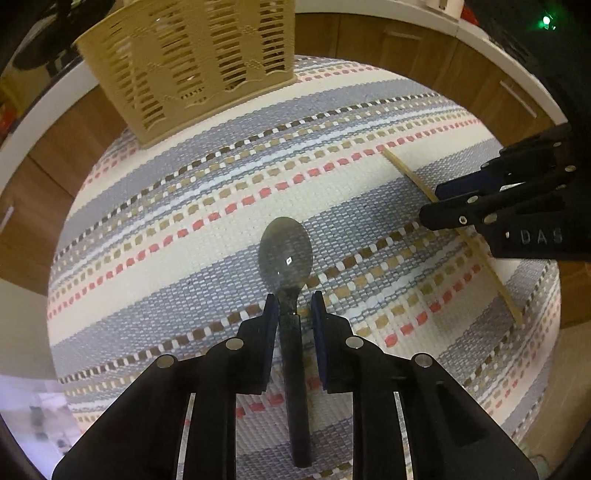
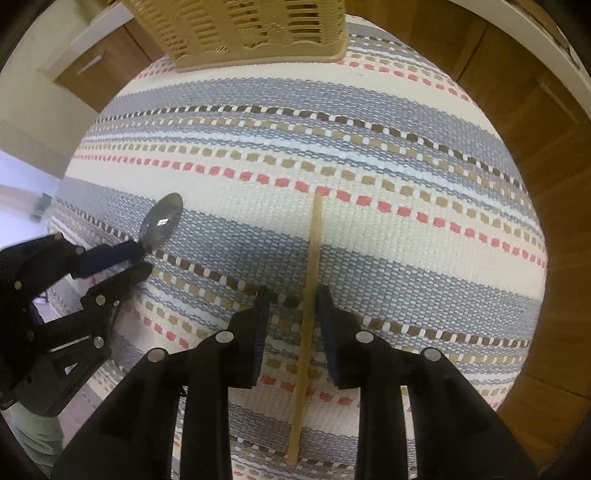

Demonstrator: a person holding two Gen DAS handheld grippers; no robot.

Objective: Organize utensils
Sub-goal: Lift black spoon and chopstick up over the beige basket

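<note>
A spoon (image 1: pixel 285 254) with a metal bowl and a black handle lies flat on the striped woven mat (image 1: pixel 184 280). My left gripper (image 1: pixel 294 304) straddles its neck, jaws slightly apart, with a thin gap beside the handle. A pale wooden chopstick (image 2: pixel 312 258) lies on the mat between the fingers of my right gripper (image 2: pixel 293 295), nearer the right pad and free of the left one. The right wrist view also shows the left gripper (image 2: pixel 144 260) and the spoon (image 2: pixel 162 221). In the left wrist view, the right gripper (image 1: pixel 430 205) stands over the chopstick (image 1: pixel 406 170).
A beige slotted utensil basket (image 1: pixel 192 62) stands upright at the mat's far edge, also seen in the right wrist view as the basket (image 2: pixel 251 29). Wooden cabinet fronts (image 1: pixel 424 48) with a white counter edge curve around behind the mat (image 2: pixel 406 258).
</note>
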